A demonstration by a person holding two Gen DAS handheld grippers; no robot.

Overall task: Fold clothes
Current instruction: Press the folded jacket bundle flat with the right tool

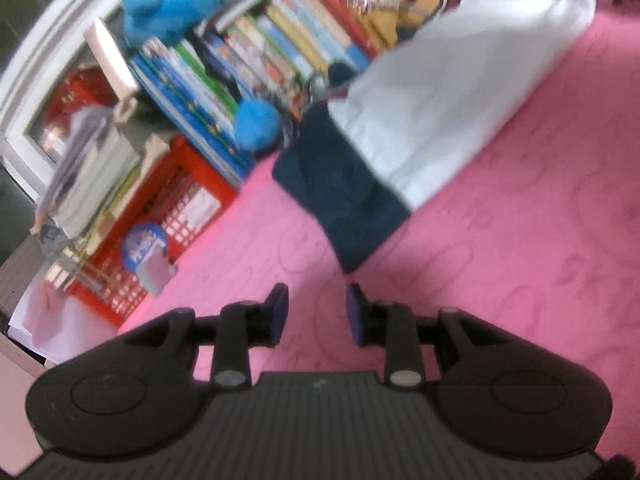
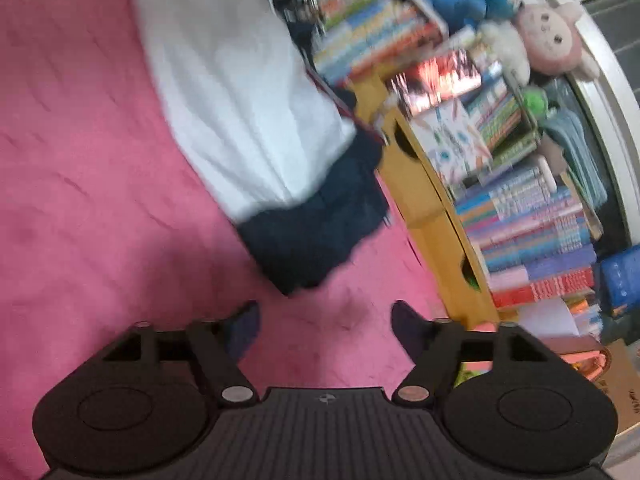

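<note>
White-and-navy garment (image 1: 432, 120) — pink bedspread (image 1: 520, 260)

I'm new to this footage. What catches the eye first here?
The white and navy garment lies on the pink bedspread, just ahead of both grippers' open, empty jaws. Behind it runs a crowded row of colourful books, topped by blue plush toys.

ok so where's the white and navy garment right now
The garment lies on the pink bedspread, ahead of both grippers, its far edge beside the books.

Child's bedroom: pink bedspread (image 1: 520, 240), picture books (image 2: 528, 232), plush toys (image 2: 552, 40).
</note>
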